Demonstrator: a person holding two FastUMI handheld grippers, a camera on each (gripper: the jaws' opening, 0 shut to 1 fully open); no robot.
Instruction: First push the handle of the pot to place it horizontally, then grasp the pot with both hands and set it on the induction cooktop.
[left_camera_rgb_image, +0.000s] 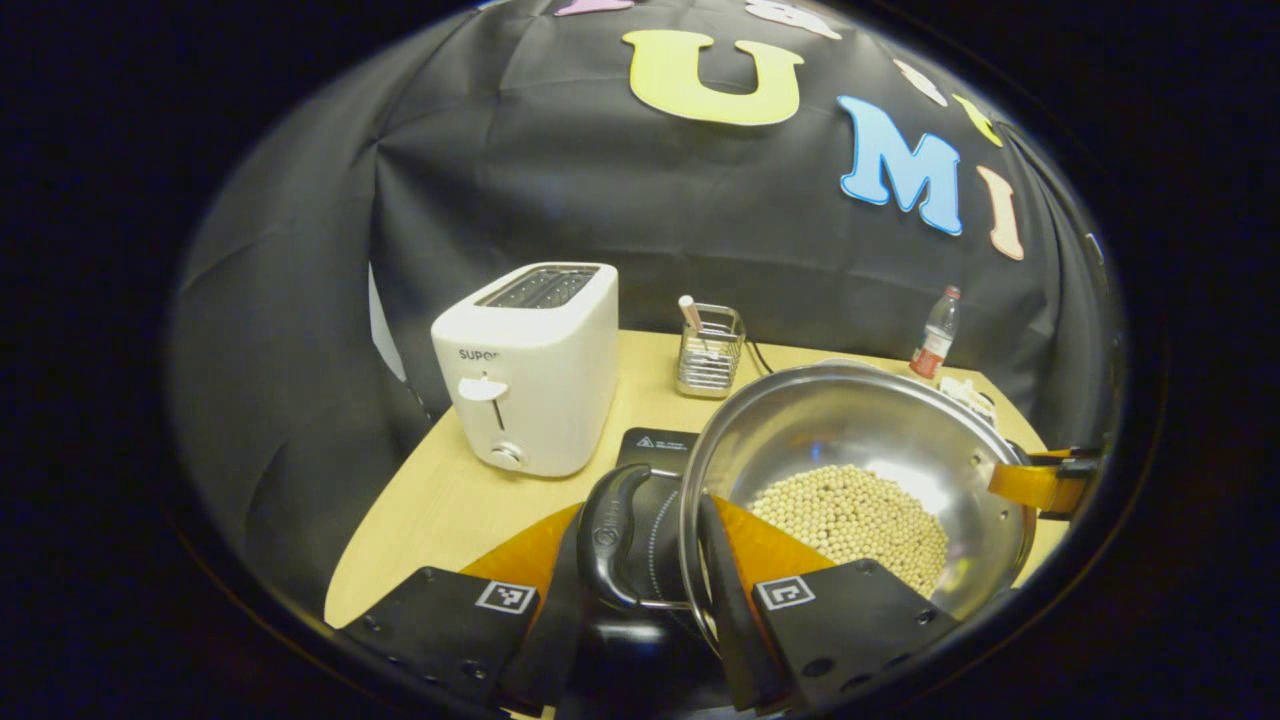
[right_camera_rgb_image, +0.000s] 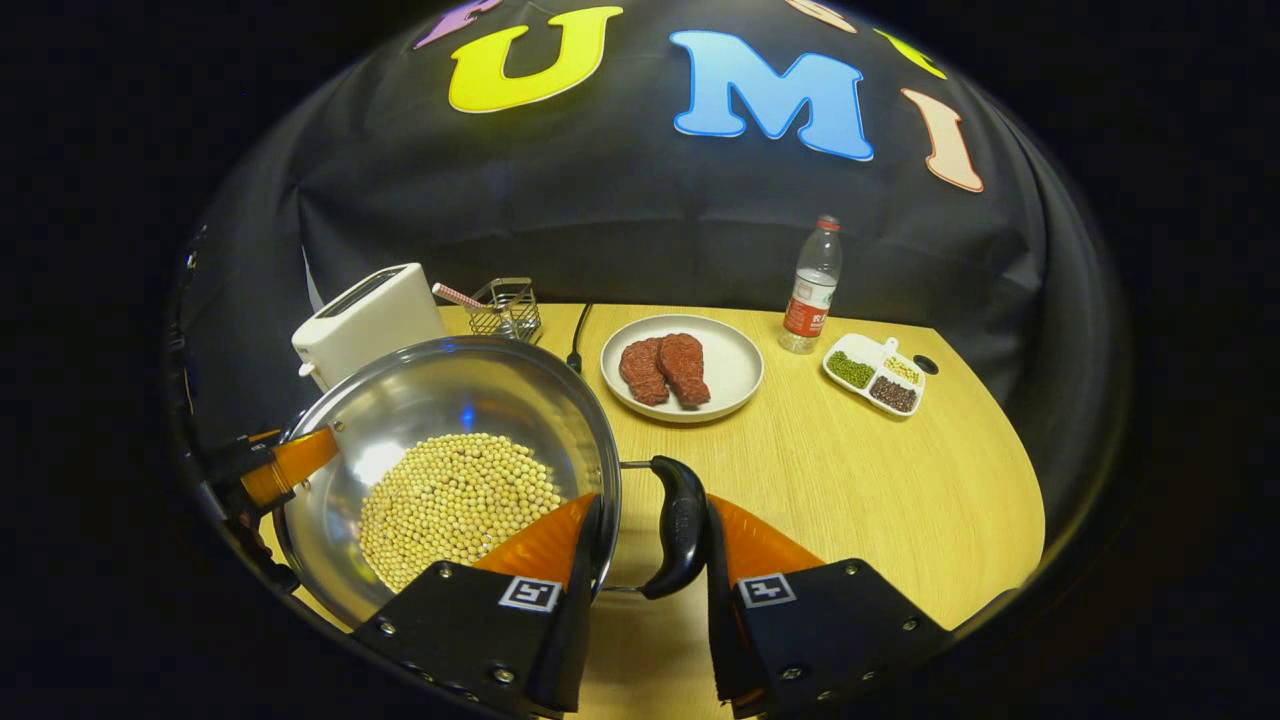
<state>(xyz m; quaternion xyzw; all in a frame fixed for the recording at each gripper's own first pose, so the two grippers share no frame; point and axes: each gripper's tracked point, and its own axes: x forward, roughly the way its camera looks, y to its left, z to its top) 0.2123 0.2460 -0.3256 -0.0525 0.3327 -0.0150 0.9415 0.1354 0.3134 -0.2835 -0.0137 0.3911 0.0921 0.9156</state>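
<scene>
I'm gripping the pot (right_camera_rgb_image: 450, 470) by its 2 handles: left gripper (left_camera_rgb_image: 640, 590) and right gripper (right_camera_rgb_image: 645, 590) both clamping them, over the cooktop (left_camera_rgb_image: 655, 450) (steak plate (right_camera_rgb_image: 735, 370) showing right-side).

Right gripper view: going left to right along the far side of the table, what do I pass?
Toaster → wire rack → plate of meat → water bottle → divided dish of beans.
</scene>
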